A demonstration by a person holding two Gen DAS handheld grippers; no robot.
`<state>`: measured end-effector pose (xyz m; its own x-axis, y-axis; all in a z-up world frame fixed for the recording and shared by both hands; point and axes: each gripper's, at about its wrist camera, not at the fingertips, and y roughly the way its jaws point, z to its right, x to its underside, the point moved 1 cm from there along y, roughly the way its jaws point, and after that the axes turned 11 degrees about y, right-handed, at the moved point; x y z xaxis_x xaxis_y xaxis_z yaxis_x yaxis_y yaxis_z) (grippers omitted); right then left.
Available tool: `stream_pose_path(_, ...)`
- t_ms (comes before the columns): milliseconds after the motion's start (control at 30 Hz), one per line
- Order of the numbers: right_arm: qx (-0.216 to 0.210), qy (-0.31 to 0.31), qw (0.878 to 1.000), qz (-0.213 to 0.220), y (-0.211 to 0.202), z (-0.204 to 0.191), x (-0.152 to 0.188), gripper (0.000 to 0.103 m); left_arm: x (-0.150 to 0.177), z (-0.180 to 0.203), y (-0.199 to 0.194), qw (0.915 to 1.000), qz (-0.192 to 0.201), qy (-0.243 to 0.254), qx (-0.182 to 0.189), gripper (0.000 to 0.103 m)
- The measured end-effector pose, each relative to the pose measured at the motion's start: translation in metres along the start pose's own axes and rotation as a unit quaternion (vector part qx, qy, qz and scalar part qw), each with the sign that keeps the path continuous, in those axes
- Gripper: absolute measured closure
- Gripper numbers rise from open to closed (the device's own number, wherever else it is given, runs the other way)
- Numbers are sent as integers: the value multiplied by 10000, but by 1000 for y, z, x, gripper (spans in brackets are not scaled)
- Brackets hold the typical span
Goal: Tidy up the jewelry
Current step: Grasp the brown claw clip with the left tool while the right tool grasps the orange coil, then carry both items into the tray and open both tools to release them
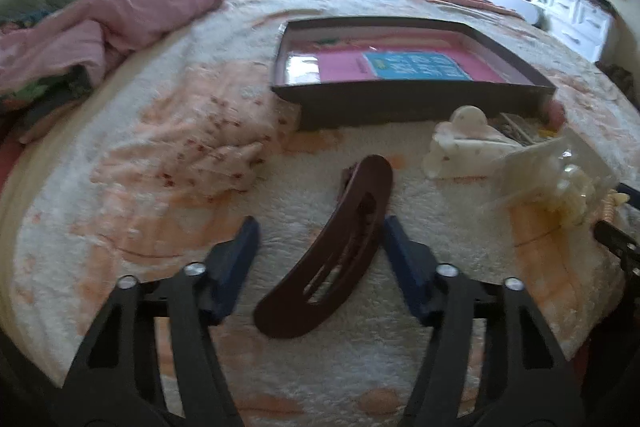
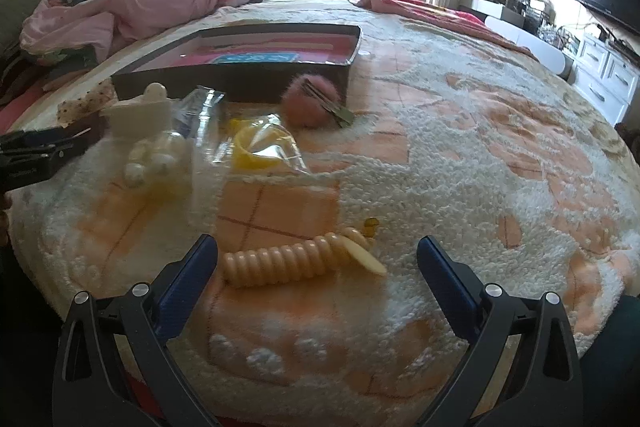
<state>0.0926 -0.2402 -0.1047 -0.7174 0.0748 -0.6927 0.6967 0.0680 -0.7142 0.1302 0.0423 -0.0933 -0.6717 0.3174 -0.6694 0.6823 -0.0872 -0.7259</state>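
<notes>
A dark brown curved hair clip [image 1: 332,259] lies on the fluffy bedspread between the open fingers of my left gripper [image 1: 320,227], close to its right finger. Behind it stands an open dark box [image 1: 416,103] with a pink lining. My right gripper [image 2: 316,247] is open over a cream ribbed hair clip [image 2: 288,259] that lies between its fingers, nearer the left one. Farther back are a yellow bangle in a clear bag [image 2: 256,147], a white pearl piece in clear wrap [image 2: 156,155], a pink fluffy clip [image 2: 312,99] and the box [image 2: 240,75].
A cream spotted bow clip [image 1: 460,147] and clear packets [image 1: 560,183] lie right of the brown clip. A peach spotted cloth [image 1: 192,155] lies left. Pink bedding [image 1: 100,31] is heaped at the back left. The left gripper shows at the right wrist view's left edge [image 2: 40,151].
</notes>
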Motion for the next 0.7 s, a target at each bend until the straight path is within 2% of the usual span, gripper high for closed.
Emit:
stream_pose_path(167,-115,-208,9997,-64,0,-3,3,32,-2,10,-2,9998,30,198,62,77)
stream_pose_path(200,-152,-231,9996,-71,-1,-3,3,33,-3,10,-2,9997,42,193,151,97)
stream_pose_path(400,-332,29,9994,-42,-8,7,-3,35,-6,13,-10,9993,109,87,334,96)
stream_pose_path(700,-505,562,9968,248,-19,30,-27,35,-33,23,-35,9974,544,22,467,96)
